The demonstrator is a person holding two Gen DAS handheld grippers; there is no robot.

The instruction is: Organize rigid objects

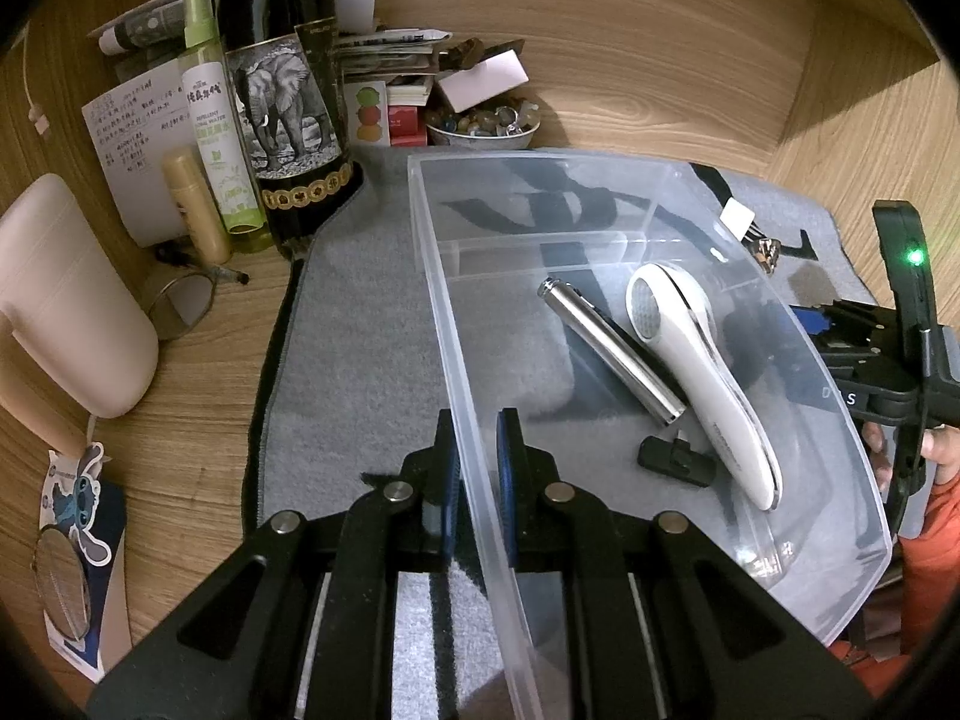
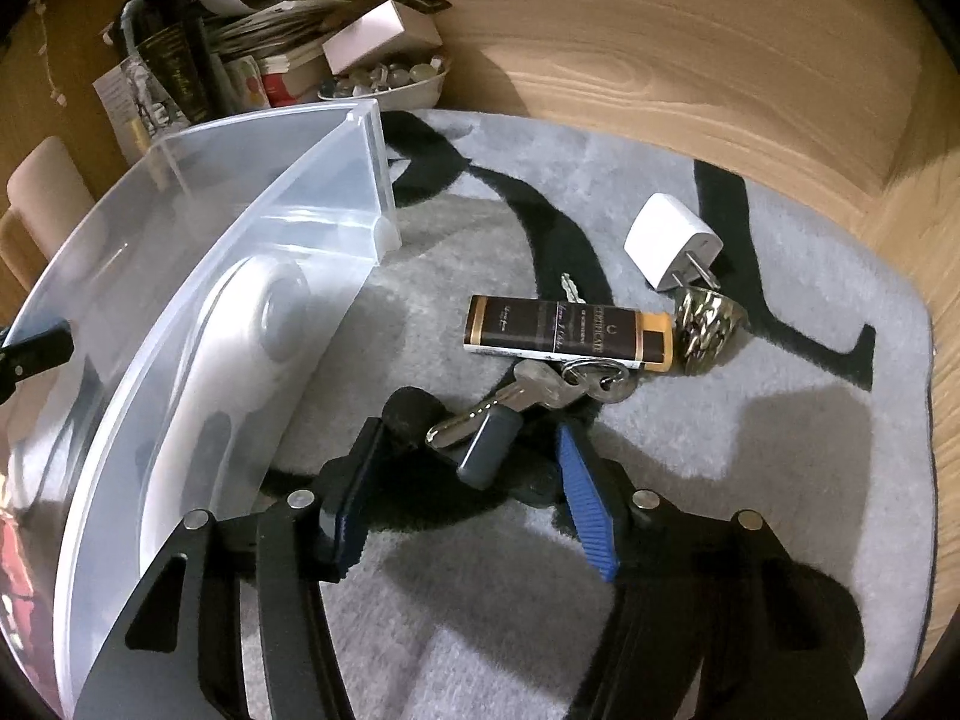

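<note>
My left gripper (image 1: 478, 438) is shut on the near-left wall of a clear plastic bin (image 1: 456, 360), one finger on each side of it. In the bin lie a silver cylinder (image 1: 612, 351), a white handheld device (image 1: 702, 372) and a small black piece (image 1: 675, 461). The bin (image 2: 240, 276) also shows at the left of the right wrist view. My right gripper (image 2: 468, 468) is open, low over the grey mat, with a bunch of keys (image 2: 522, 402) and its grey fob (image 2: 489, 447) between its fingers. Beyond lie a brown tube (image 2: 567, 333), a white charger plug (image 2: 672, 240) and a metallic ornament (image 2: 708, 324).
The grey mat (image 1: 360, 360) lies on a wooden desk. At the back left stand a wine bottle (image 1: 282, 102), a green spray bottle (image 1: 219, 120), a bowl of stones (image 1: 480, 123) and papers. A pale rounded object (image 1: 72, 300) is at the left.
</note>
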